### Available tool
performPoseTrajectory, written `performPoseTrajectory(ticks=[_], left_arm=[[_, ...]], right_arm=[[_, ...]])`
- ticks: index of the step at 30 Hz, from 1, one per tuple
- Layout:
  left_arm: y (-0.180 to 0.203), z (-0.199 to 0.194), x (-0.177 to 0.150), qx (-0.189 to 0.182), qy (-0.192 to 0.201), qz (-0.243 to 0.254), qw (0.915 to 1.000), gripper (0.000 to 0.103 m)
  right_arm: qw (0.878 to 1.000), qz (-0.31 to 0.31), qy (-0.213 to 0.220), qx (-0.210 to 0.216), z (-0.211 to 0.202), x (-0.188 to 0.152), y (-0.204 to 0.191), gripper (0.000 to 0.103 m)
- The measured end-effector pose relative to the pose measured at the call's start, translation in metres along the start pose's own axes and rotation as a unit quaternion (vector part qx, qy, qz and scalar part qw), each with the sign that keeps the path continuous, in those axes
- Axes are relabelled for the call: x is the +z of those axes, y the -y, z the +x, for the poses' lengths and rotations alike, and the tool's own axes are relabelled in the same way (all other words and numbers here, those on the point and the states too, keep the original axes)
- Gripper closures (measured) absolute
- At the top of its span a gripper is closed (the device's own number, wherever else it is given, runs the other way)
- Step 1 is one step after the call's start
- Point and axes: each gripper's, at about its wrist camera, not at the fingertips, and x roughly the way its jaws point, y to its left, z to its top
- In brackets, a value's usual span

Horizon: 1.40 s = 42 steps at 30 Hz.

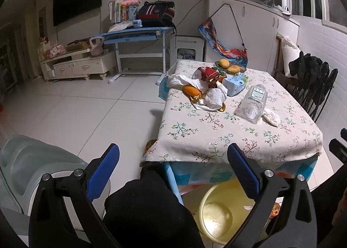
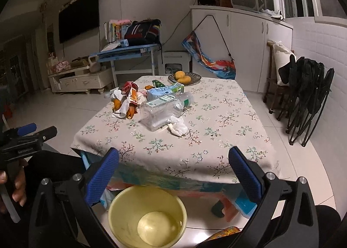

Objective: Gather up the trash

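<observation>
Both the left tongs (image 1: 173,159) and right tongs (image 2: 173,161) gaped wide, empty, at frame bottom. Trash (image 2: 128,100), a bottle (image 2: 161,110) and a tissue (image 2: 177,126) lay mid-frame on the table (image 2: 216,135); a yellow bin (image 2: 147,219) sat bottom centre.

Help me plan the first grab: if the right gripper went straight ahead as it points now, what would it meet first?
Probably the crumpled tissue beside the plastic bottle; the right gripper is open, though depth is unclear.
</observation>
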Motion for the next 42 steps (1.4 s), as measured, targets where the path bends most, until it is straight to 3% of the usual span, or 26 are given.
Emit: performPoseTrajectory(ticks=[7,42], left_arm=[[-0.0020,-0.0044,-0.0015,0.000,0.012,0.000,0.9999,0.007],[0.0007,-0.0042,-0.0008,-0.002,0.013,0.004,0.9999,0.007]], right_arm=[[1.000,-0.019,-0.003,-0.007,0.0015,-0.0040,-0.0064,0.006],[1.000,0.001,0.000,-0.013,-0.0032,-0.0023,0.0019,0.006]])
